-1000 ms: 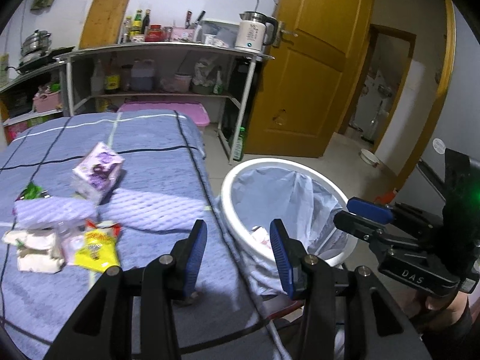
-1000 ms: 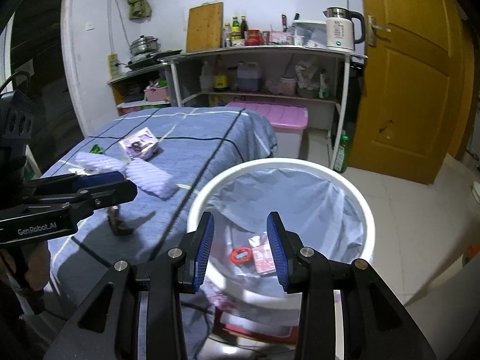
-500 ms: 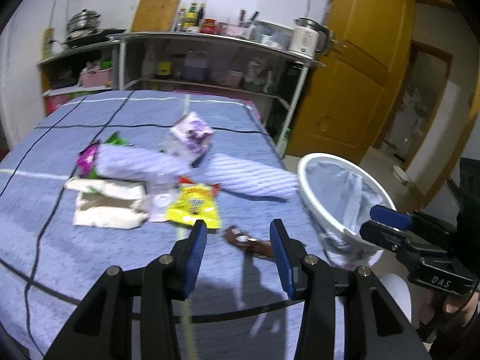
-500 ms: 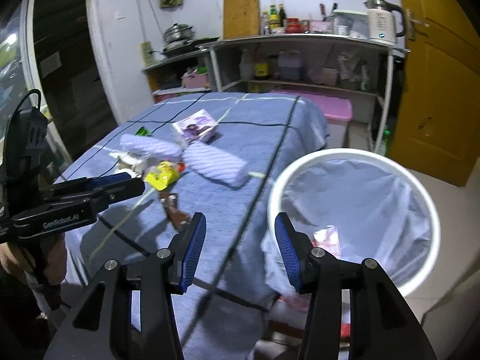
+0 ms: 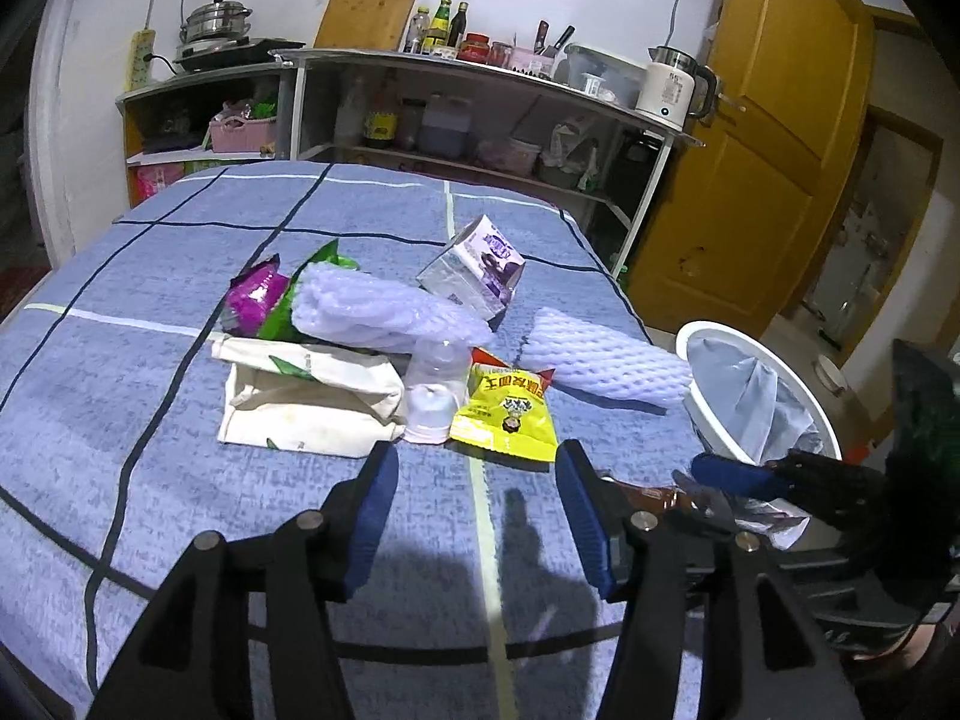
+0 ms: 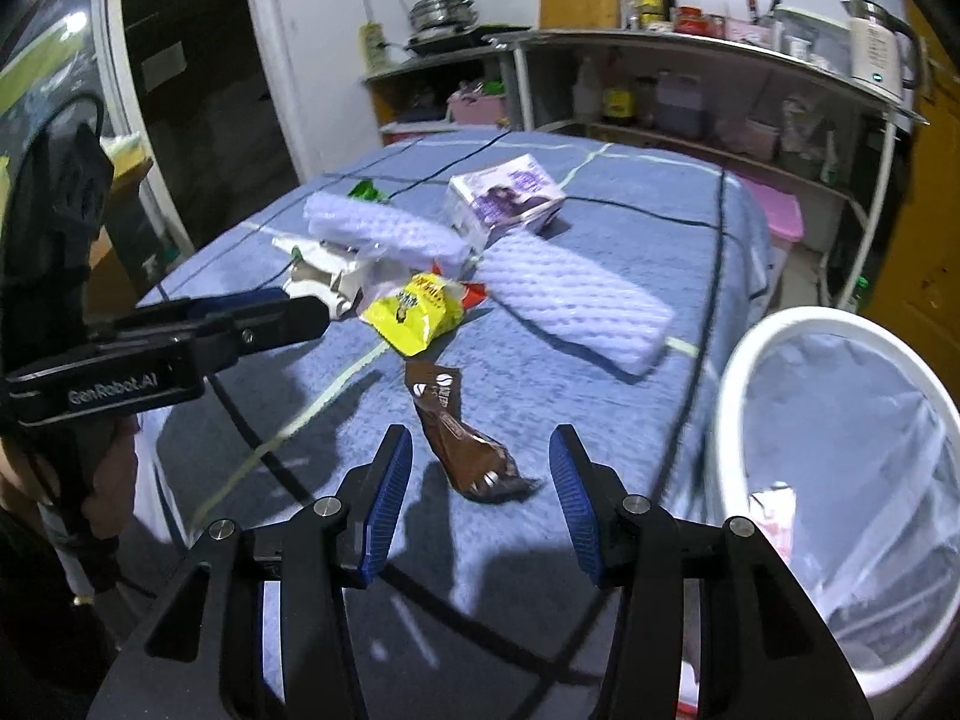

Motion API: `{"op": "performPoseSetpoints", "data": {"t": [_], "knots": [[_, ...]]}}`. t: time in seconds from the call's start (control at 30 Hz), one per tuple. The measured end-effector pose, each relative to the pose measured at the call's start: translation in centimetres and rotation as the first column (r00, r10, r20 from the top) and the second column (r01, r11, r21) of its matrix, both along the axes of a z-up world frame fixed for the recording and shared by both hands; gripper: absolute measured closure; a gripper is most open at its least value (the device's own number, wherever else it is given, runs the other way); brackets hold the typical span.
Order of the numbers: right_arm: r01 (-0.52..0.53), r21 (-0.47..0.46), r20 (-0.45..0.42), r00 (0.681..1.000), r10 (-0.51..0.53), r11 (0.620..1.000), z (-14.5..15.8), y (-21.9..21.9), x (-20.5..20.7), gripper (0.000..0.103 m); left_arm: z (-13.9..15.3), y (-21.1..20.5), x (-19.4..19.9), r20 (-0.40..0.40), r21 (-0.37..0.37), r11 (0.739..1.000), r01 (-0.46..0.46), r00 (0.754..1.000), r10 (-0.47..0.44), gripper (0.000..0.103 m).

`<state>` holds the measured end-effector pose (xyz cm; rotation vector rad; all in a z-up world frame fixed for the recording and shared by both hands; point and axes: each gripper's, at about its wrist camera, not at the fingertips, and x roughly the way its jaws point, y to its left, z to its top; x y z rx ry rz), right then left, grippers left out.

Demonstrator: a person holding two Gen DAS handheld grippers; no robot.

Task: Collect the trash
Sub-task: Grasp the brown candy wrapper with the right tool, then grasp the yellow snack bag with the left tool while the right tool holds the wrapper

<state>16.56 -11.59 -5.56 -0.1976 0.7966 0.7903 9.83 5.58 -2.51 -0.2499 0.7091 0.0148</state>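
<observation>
Trash lies piled on the blue checked cloth [image 5: 150, 360]. The pile holds a yellow snack packet [image 5: 504, 414], a clear plastic cup [image 5: 432, 390], a white paper bag [image 5: 306, 396], two lilac foam nets [image 5: 384, 312] [image 5: 600, 354], a purple carton [image 5: 474, 270] and a magenta wrapper [image 5: 255, 294]. My left gripper [image 5: 477, 504] hovers just short of the yellow packet. Its jaws are opening and nothing is between them. My right gripper [image 6: 480, 492] is open over a brown wrapper [image 6: 462, 438], which lies flat between its fingers, untouched. The white lined bin [image 6: 738, 372] stands beside the table.
Metal shelves [image 5: 480, 72] with bottles, a kettle and pots stand behind the table. A wooden door [image 5: 768, 138] is at the right. The bin holds a few scraps [image 6: 774, 510]. A pink tub [image 6: 786, 216] sits on the floor by the shelves.
Both grippers swung away from the bin and came down over the table, toward the pile. Both sets of jaws stand wider than a second ago.
</observation>
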Motion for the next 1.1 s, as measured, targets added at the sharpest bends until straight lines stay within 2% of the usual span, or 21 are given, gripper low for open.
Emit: {"op": "performPoseSetpoints", "data": {"t": [0.17, 0.27, 0.63, 0.8, 0.93, 1.1], "knots": [[-0.030, -0.025, -0.032, 0.999, 0.029, 0.999, -1.2, 0.8, 0.7, 0.055, 0.3, -0.4, 0.8, 0.012, 0.006, 0.999, 0.035, 0.999, -0.035, 0.046], [-0.022, -0.031, -0.030, 0.999, 0.021, 0.999, -1.4, 0.6, 0.7, 0.083, 0.5, -1.0, 1.7, 0.019, 0.012, 0.998, 0.065, 0.998, -0.065, 0.046], [0.048, 0.025, -0.046, 0.998, -0.047, 0.999, -0.3, -2.1, 0.8, 0.083, -0.8, -2.5, 4.8, -0.033, 0.057, 0.994, 0.096, 0.995, -0.094, 0.046], [0.080, 0.050, -0.041, 0.996, -0.078, 0.996, 0.3, -3.1, 1.0, 0.083, -1.9, -2.9, 6.0, -0.097, 0.095, 0.992, 0.081, 0.993, -0.072, 0.046], [0.106, 0.058, -0.036, 0.994, -0.104, 0.993, 0.7, -3.8, 1.1, 0.083, -2.3, -3.0, 6.0, -0.116, 0.115, 0.991, 0.074, 0.991, -0.060, 0.054], [0.130, 0.066, -0.025, 0.991, -0.128, 0.989, 1.3, -4.2, 1.1, 0.083, -2.1, -3.0, 5.5, -0.114, 0.111, 0.991, 0.068, 0.992, -0.055, 0.058]]}}
